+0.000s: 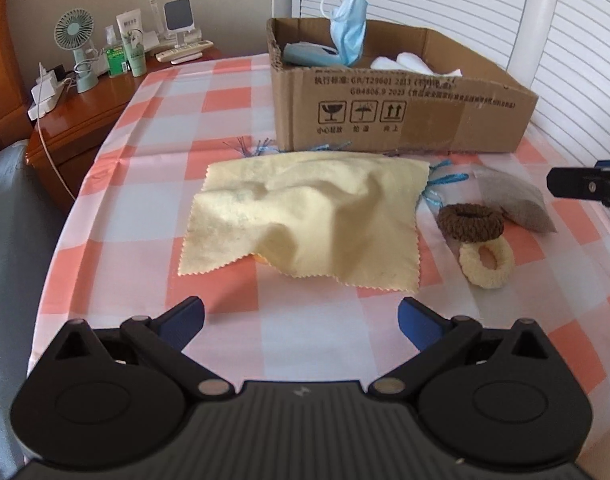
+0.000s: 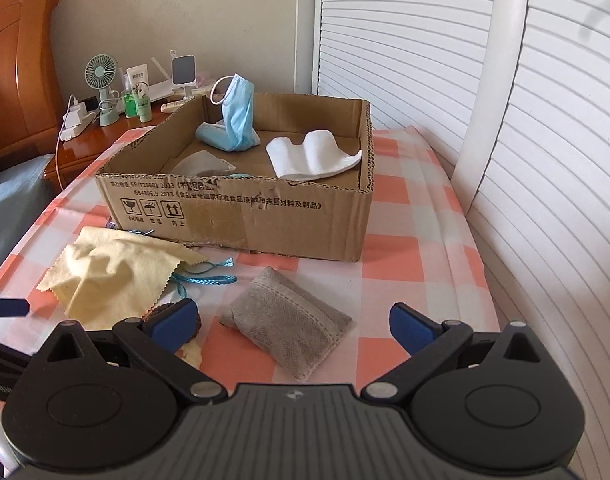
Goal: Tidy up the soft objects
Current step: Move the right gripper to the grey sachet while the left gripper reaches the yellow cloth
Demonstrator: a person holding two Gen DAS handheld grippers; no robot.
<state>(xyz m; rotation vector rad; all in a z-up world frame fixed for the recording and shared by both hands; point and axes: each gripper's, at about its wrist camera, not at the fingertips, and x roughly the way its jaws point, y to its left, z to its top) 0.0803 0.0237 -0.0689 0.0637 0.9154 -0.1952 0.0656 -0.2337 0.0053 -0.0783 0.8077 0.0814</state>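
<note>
Both our claws, left claw (image 1: 301, 322) and right claw (image 2: 293, 320), gape wide and empty, the brown cardboard box (image 2: 241, 216) at the far end already holds a blue face mask (image 2: 237, 114) and white folded cloth (image 2: 311, 154), while the pale yellow zigzag-edged cloth (image 1: 305, 216), grey fabric pouch (image 2: 285, 330) and two fuzzy hair rings (image 1: 471, 222) wait on the near checked bench (image 1: 233, 96).

Soft daylight | faint shadows | sharp centre | edges bowed (fisheye, dark corners)

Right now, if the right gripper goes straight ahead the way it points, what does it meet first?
Most likely the grey pouch, lying on the tablecloth between the open fingers of the right gripper. The cardboard box stands beyond it. Depth is hard to judge.
</note>
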